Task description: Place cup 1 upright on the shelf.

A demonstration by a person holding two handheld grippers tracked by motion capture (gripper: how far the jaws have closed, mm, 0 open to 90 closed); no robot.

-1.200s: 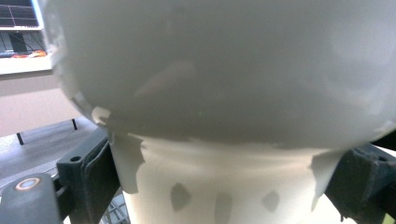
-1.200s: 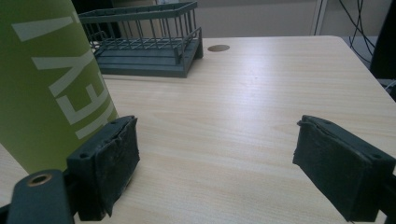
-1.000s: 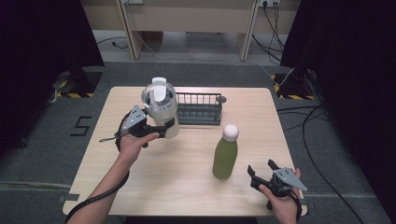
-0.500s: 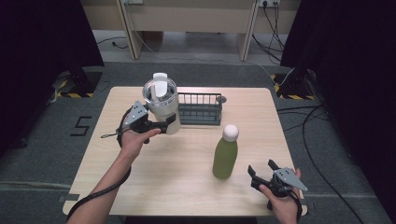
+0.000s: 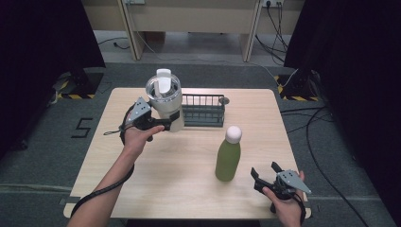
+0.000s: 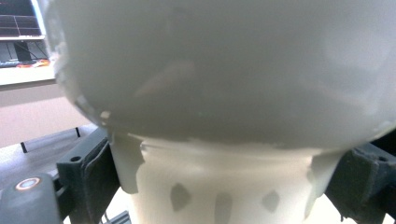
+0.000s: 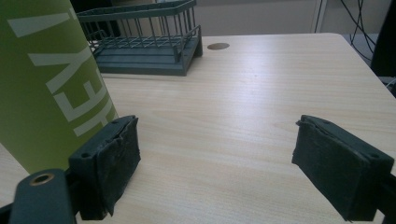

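A white tumbler with a clear lid hangs above the table's back left, held upright. My left gripper is shut on the tumbler's lower part; in the left gripper view the tumbler sits between both jaws. A green bottle with a white cap stands upright at the middle right of the table. My right gripper stands open near the front right edge, just right of the bottle, with nothing between its pads. The bottle with white lettering rises at the left of the right gripper view.
A dark wire rack stands at the back middle of the wooden table, right beside the raised tumbler. The same rack lies far ahead in the right gripper view. Cables run on the floor at the right.
My left gripper has carried the tumbler a little higher and toward the rack. The right gripper and the bottle have stayed put.
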